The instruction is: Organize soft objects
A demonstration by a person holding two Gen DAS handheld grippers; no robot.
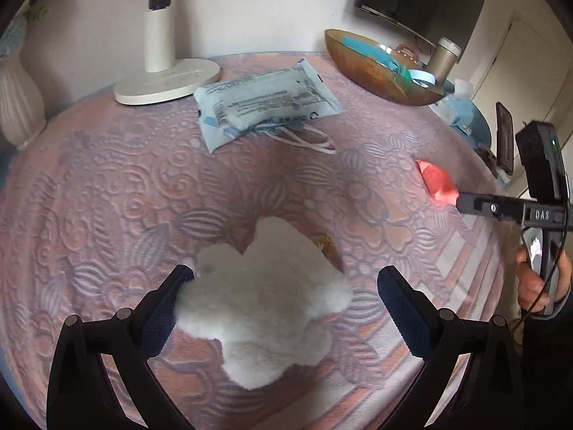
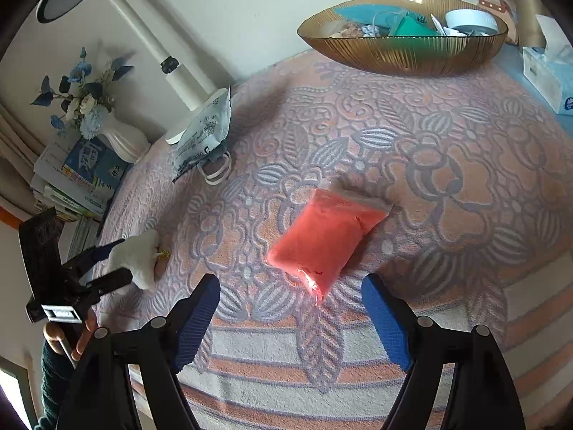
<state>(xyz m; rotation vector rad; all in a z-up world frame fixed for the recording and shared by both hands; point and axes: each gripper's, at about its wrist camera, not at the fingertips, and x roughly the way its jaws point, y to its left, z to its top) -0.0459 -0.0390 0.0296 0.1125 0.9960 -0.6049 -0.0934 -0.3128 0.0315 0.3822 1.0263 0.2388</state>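
Early stage of sorting. Left gripper (image 1: 283,308) has its jaws spread around the white plush toy (image 1: 265,308), which lies on the patterned desk (image 1: 107,193); one pad touches the plush, but nothing is lifted. Right gripper (image 2: 290,319) hovers, jaws spread, just short of the red pouch (image 2: 327,238). A mask packet (image 1: 265,102) lies near the lamp base (image 1: 166,80). The amber bowl (image 2: 401,55) already holds items; all three soft objects appear left to place.

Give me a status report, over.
Left tongs open around white plush toy. Right tongs open, just short of red pouch. Nothing blocking either.
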